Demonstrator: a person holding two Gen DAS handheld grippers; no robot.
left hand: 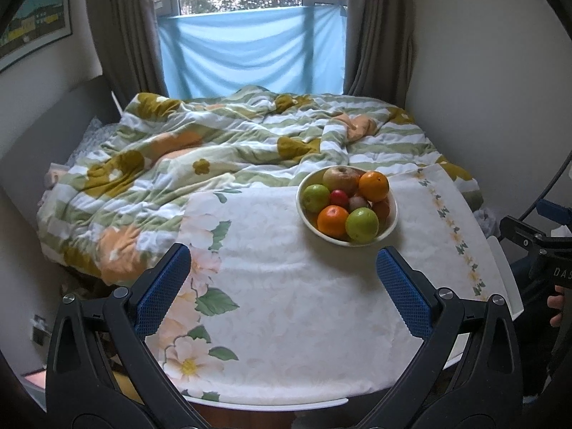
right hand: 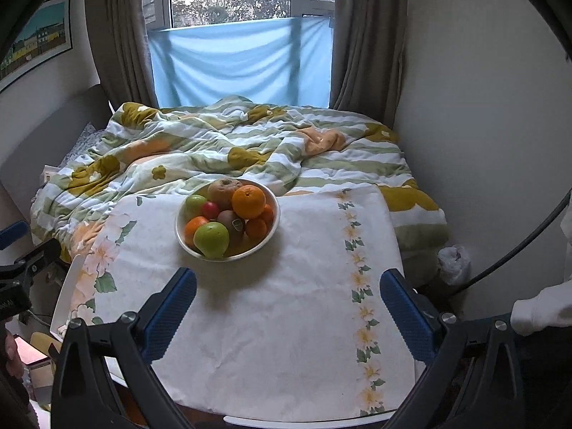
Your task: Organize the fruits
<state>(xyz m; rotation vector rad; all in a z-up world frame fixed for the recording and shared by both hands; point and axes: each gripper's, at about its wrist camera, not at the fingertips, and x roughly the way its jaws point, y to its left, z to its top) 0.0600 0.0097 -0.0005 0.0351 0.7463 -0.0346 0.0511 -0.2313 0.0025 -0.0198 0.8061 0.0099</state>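
Both grippers come first, as they are closest to the cameras. On the left gripper (left hand: 282, 286) the two blue-padded fingers stand wide apart and nothing is between them. The right gripper (right hand: 287, 307) is spread the same way, also with nothing in it. At the right edge of the left view the body of the other gripper shows white letters "DAS"; the rest of the word is cut off.

Behind the bowl lies a bed with a rumpled quilt (left hand: 214, 150) in green and white stripes with mustard and orange flowers. Nearer than the bowl, a white tablecloth (left hand: 286, 304) with a printed flower pattern covers the table, and a narrow band of small flowers runs along the cloth to the right of the bowl.

On this cloth, at the far side of the table, stands a white bowl (right hand: 180, 237) full of fruit. At the back of the bowl rests a large brownish apple (right hand: 224, 190). Next to it is a big orange (right hand: 249, 201), at the front a green apple (right hand: 211, 239), and at the left another green apple (right hand: 195, 204). A kiwi (right hand: 231, 220) in the middle carries a small green sticker, too small to read. Between the fruits sit a small red fruit (right hand: 210, 209) and some smaller oranges.
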